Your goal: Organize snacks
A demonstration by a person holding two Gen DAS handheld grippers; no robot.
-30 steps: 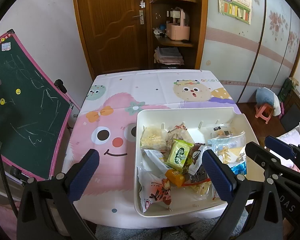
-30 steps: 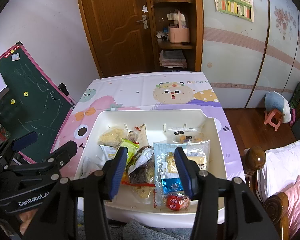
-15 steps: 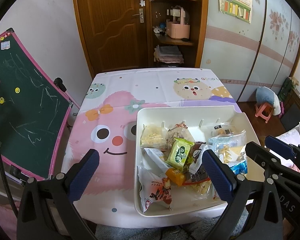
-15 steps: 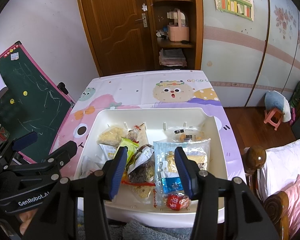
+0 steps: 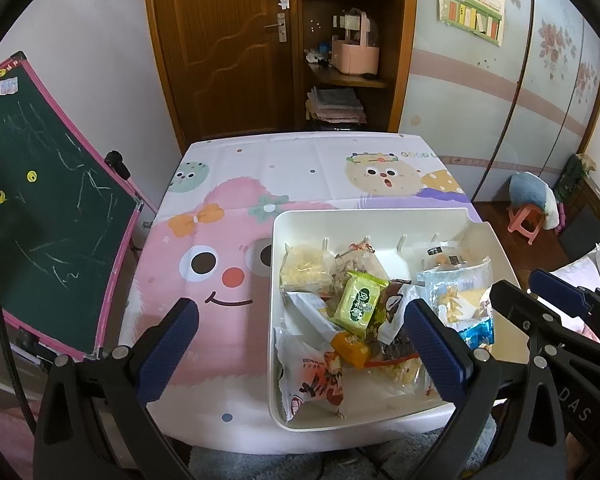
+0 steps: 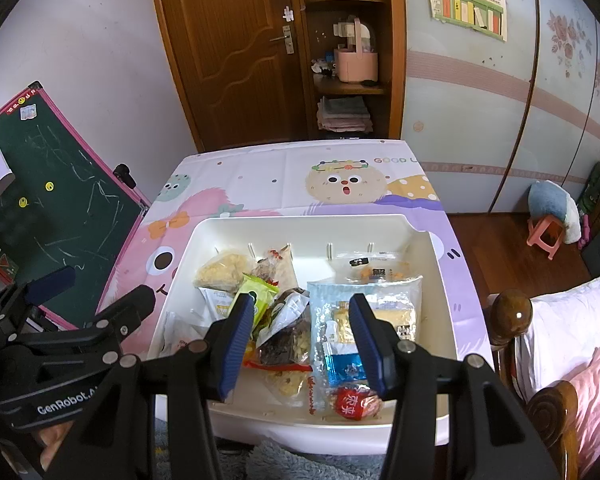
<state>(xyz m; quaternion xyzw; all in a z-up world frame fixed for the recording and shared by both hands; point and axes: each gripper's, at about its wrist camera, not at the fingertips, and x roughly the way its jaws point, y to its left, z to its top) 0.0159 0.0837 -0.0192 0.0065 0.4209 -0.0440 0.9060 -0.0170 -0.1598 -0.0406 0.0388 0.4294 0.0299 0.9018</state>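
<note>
Snacks [image 6: 296, 320] heaped in tray [image 6: 300, 226], lower ones hidden

We see the counter [image 5: 300, 168] draped in a cartoon-print cloth [image 5: 228, 248]. Directly on it sits one white bin [image 5: 380, 216] of snack packets, toward four o'clock in the left wrist view, its near wall at the counter's front edge.
</note>
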